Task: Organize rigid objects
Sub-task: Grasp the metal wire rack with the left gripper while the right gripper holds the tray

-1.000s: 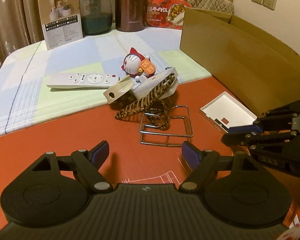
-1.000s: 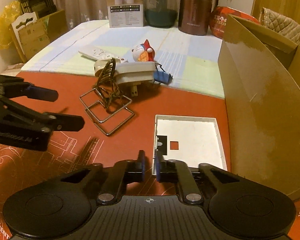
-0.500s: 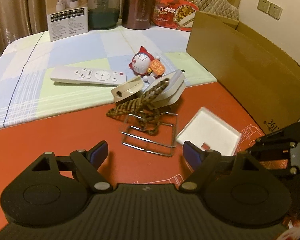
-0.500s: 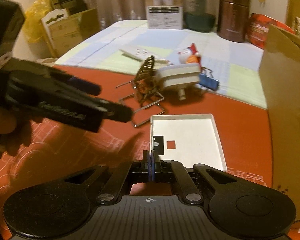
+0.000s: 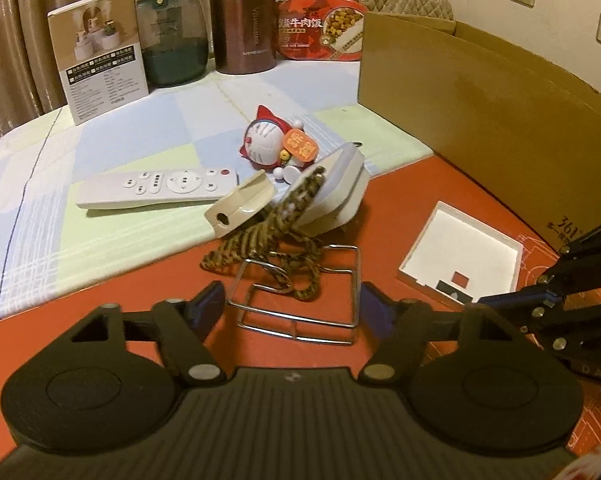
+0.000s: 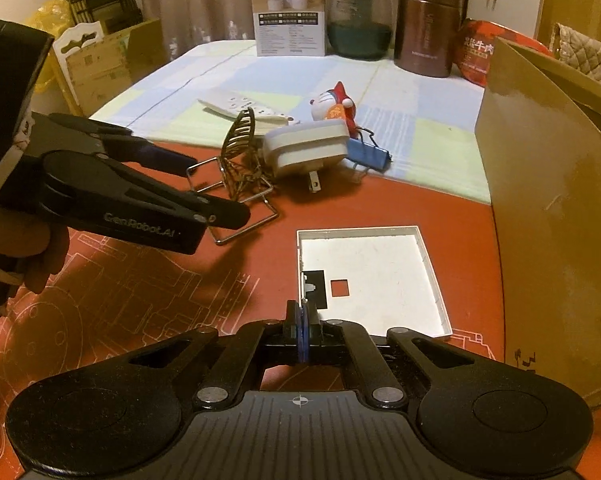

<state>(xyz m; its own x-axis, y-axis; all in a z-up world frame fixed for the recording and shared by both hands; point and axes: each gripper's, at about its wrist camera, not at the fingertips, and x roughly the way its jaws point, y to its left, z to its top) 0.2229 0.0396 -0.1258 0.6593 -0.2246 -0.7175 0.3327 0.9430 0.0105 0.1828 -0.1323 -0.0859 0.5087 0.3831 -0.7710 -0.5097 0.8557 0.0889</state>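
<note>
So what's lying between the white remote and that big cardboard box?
In the left wrist view, between remote and box: a cat figurine and white plug adapter.

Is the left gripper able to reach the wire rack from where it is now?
Probably yes: the wire rack lies just ahead of the left gripper, whose jaws are closing with nothing gripped; only the braided cord drapes over it.

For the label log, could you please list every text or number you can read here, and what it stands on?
"GenRobot.AI": side of the black left gripper.
"361": lower corner of the tall brown cardboard box.
"牛肉饭": red food packet at the back.
Brown metal flask: brand line too blurred.
White product carton: print too small.
White remote control: button marks unreadable.
</note>
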